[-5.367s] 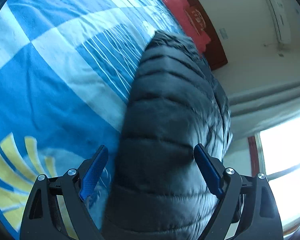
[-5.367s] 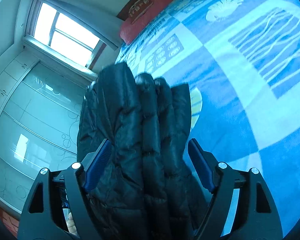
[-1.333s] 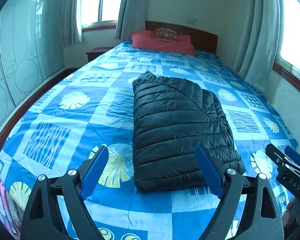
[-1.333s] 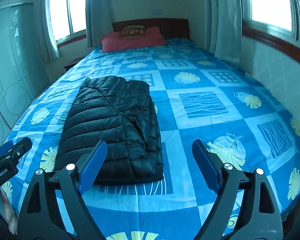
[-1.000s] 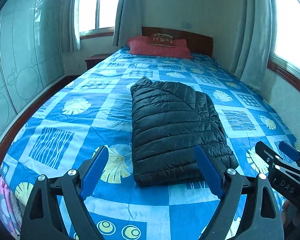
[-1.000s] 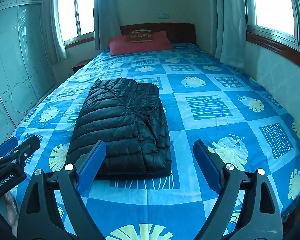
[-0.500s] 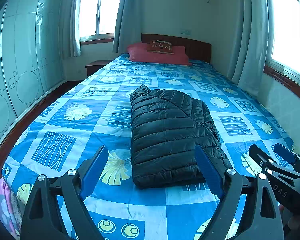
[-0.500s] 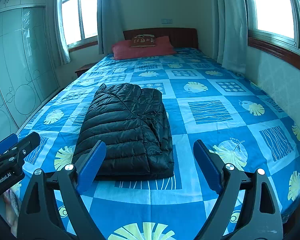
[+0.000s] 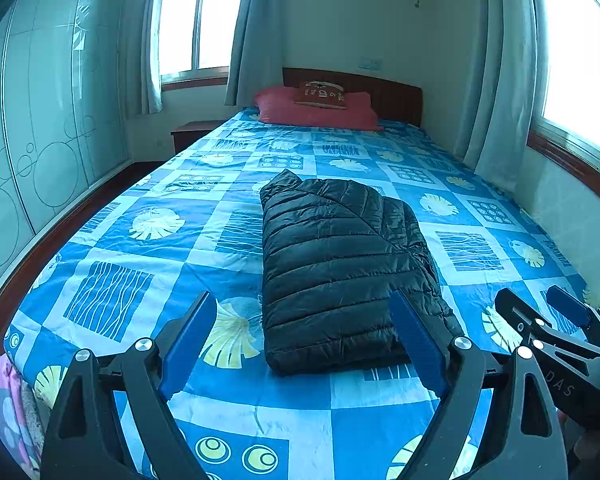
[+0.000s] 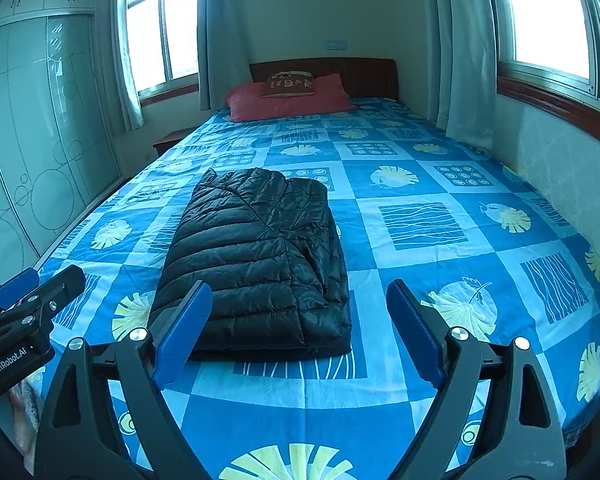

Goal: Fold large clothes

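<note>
A black quilted puffer jacket point(image 9: 340, 264) lies folded into a long rectangle on the blue patterned bedspread point(image 9: 140, 248); it also shows in the right wrist view point(image 10: 260, 264). My left gripper point(image 9: 300, 340) is open and empty, held back from the jacket's near end above the foot of the bed. My right gripper point(image 10: 296, 332) is open and empty, also back from the jacket's near end. Each gripper shows at the edge of the other's view: the right one point(image 9: 556, 332) and the left one point(image 10: 24, 300).
Red pillows point(image 10: 288, 96) lie against the wooden headboard point(image 10: 364, 72). A glass-front wardrobe point(image 9: 40, 120) lines the left wall, with a nightstand point(image 9: 192, 132) beyond it. Curtains and windows point(image 10: 548, 12) stand on the right. Pink fabric point(image 9: 4, 396) hangs at the bed's near left corner.
Both grippers have let go of the jacket and pulled back and up from the bed. The folded jacket lies still; over the last second the views only drew slightly farther away.
</note>
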{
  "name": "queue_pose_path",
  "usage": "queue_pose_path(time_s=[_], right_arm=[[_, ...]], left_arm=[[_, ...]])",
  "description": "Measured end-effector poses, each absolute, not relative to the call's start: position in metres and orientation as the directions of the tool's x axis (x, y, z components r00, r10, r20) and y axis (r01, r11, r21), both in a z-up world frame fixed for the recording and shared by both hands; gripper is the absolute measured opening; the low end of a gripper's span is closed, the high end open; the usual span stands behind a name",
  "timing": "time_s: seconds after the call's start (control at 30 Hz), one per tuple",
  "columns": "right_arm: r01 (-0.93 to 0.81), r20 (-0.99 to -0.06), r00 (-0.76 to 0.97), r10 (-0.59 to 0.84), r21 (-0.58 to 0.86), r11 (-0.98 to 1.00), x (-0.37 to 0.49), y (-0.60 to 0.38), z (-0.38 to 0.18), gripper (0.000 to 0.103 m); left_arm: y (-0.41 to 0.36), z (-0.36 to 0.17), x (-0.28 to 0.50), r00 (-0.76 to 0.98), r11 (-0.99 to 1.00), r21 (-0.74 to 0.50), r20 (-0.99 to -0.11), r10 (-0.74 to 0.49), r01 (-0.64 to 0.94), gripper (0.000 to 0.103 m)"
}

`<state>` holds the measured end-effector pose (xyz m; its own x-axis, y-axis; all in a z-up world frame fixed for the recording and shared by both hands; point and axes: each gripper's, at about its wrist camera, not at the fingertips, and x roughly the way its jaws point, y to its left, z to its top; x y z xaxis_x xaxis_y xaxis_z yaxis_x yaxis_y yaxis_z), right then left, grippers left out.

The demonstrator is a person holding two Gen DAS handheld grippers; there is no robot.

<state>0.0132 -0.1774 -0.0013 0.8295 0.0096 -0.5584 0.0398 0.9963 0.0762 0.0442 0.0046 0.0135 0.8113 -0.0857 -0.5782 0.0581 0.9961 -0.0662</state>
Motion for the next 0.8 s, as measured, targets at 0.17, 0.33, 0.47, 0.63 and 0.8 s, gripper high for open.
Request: queue_pose_path(time_s=[0.17, 0.33, 0.47, 0.63, 0.8], right_arm=[[0.036, -0.555, 0.831, 0.012, 0.076, 0.996, 0.0131, -0.1751, -0.0013, 0.089], [0.036, -0.555, 0.832, 0.012, 0.076, 0.996, 0.0127, -0.175, -0.0015, 0.089], [0.034, -0.554, 0.833, 0.014, 0.078, 0.996, 0.0127, -0.1749, -0.0015, 0.089], [0.033, -0.554, 0.832, 0.015, 0.077, 0.996, 0.0126, -0.1734, -0.0016, 0.089], [0.034, -0.554, 0.833, 0.014, 0.077, 0.996, 0.0126, -0.1728, -0.0017, 0.089]], left_arm=[[0.0056, 0.0129, 0.0443, 0.811, 0.996, -0.067, -0.578, -0.086, 0.058, 0.087], [0.0053, 0.0131, 0.0442, 0.811, 0.996, -0.067, -0.578, -0.088, 0.06, 0.087], [0.0055, 0.0127, 0.0441, 0.811, 0.996, -0.067, -0.578, -0.087, 0.059, 0.087], [0.0059, 0.0125, 0.0426, 0.808, 0.996, -0.072, -0.582, -0.087, 0.055, 0.087], [0.0058, 0.012, 0.0421, 0.808, 0.996, -0.072, -0.582, -0.087, 0.055, 0.087]])
